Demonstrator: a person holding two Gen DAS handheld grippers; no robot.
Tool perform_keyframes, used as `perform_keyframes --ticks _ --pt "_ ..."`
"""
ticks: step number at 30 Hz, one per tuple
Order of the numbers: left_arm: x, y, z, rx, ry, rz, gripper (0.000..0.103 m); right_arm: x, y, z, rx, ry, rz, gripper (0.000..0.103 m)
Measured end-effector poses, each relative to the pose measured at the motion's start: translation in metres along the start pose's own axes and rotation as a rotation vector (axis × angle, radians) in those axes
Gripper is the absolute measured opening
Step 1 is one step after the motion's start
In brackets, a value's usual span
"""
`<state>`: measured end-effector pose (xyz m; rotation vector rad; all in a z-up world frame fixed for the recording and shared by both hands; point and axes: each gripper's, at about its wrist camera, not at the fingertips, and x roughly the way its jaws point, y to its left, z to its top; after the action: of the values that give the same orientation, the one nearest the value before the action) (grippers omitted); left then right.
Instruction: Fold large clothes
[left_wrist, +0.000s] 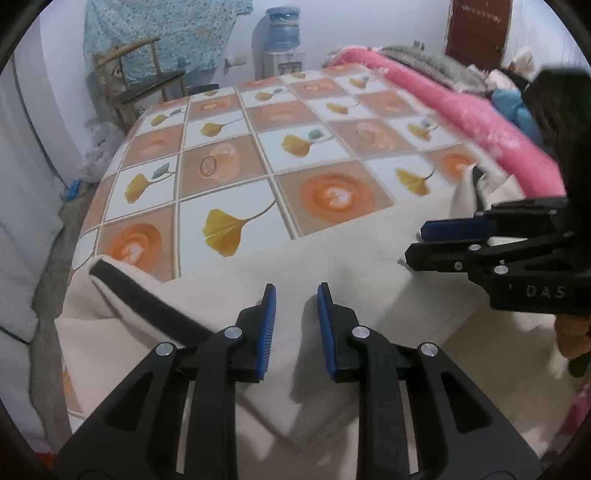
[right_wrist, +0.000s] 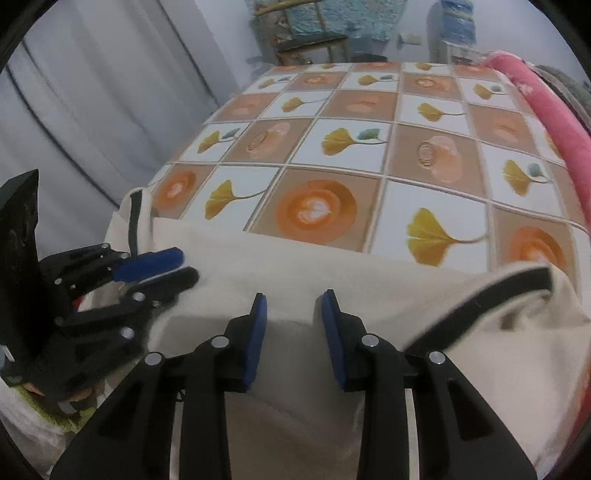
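Observation:
A large cream garment (left_wrist: 332, 251) with black trim (left_wrist: 147, 299) lies across the near edge of the bed and hangs over its side. In the left wrist view my left gripper (left_wrist: 297, 295) hovers just above the cream cloth, jaws apart, with nothing between the blue pads. My right gripper (left_wrist: 415, 245) enters from the right, near a raised fold of the cloth. In the right wrist view my right gripper (right_wrist: 293, 301) is open over the same garment (right_wrist: 295, 266), whose black trim (right_wrist: 480, 306) runs to its right. The left gripper (right_wrist: 186, 266) shows at the left edge.
The bed sheet (left_wrist: 258, 147) has orange and ginkgo-leaf squares. A rolled pink blanket (left_wrist: 461, 110) lies along the bed's right side. A wooden chair (left_wrist: 147, 81) and a water dispenser (left_wrist: 282, 40) stand beyond the bed. A pale curtain (right_wrist: 92, 110) hangs at the left.

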<state>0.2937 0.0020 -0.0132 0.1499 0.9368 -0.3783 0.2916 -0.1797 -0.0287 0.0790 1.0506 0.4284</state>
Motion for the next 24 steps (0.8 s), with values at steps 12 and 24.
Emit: perform_keyframes --ticks 12,24 --pt "-0.017 -0.014 -0.027 0.078 -0.004 -0.031 0.022 -0.019 0.011 -0.026 -0.045 -0.009 -0.074 0.03" --pt "-0.081 0.01 -0.038 -0.04 0.011 -0.01 0.042 -0.062 0.001 -0.053 0.03 -0.057 -0.149 0.032"
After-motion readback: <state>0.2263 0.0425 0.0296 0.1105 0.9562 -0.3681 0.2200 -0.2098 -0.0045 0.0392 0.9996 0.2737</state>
